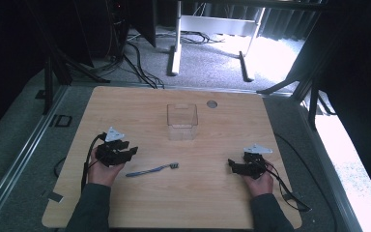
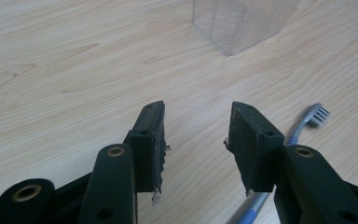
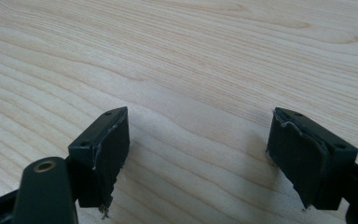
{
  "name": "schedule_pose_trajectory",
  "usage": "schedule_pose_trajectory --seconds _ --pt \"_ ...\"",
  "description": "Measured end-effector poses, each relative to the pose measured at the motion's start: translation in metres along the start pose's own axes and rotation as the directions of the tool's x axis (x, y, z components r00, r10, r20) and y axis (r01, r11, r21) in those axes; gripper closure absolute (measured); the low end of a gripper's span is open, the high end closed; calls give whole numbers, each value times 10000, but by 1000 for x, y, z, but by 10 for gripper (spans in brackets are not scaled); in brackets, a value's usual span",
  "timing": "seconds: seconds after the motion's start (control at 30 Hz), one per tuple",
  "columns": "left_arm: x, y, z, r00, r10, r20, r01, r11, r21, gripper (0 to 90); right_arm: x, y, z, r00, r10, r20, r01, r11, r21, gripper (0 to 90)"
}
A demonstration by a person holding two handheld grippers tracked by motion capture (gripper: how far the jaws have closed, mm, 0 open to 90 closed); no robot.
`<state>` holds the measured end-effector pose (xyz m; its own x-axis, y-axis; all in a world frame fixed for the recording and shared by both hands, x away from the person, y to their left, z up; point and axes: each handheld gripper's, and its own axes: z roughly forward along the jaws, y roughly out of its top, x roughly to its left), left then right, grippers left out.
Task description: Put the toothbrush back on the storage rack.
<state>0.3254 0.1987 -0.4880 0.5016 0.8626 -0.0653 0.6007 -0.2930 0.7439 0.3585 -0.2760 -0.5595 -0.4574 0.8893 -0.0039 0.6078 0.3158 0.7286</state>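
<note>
Now, from the high view, the blue toothbrush [image 1: 152, 169] lies flat on the wooden worktop [image 1: 222, 203], just at four o'clock of the left tool [image 1: 131, 151], bristles toward three o'clock. A clear plastic box [image 1: 182, 122] stands at twelve o'clock of the brush, well apart from it. The right tool [image 1: 231, 165] rests low near the worktop's four o'clock side.

Next, the left gripper view: the left tool [image 2: 196, 149] has its jaws apart with bare wood between them; the toothbrush [image 2: 303, 126] runs past at three o'clock, the box [image 2: 242, 23] at twelve.

Lastly, the right gripper view: the right tool [image 3: 196, 158] stands wide apart over bare wood.

I judge the pickup not yet begun; the left tool must swing over the handle, straddle it and close.
</note>
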Motion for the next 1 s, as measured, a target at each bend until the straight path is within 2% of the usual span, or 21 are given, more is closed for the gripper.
schedule_pose_trajectory --seconds 0.17,0.5,1.0 --pt "-4 3 2 9998 136 107 -136 9999 -17 574 0 0 0 10000 -15 -17 15 10000 -5 206" --pt "-8 4 4 9992 161 354 -160 9999 -31 577 0 0 0 10000 -47 -72 47 10000 4 205" --pt "-20 9 9 9944 809 680 -821 9965 144 558 0 1 1 9998 -129 -144 129 9999 -7 205"
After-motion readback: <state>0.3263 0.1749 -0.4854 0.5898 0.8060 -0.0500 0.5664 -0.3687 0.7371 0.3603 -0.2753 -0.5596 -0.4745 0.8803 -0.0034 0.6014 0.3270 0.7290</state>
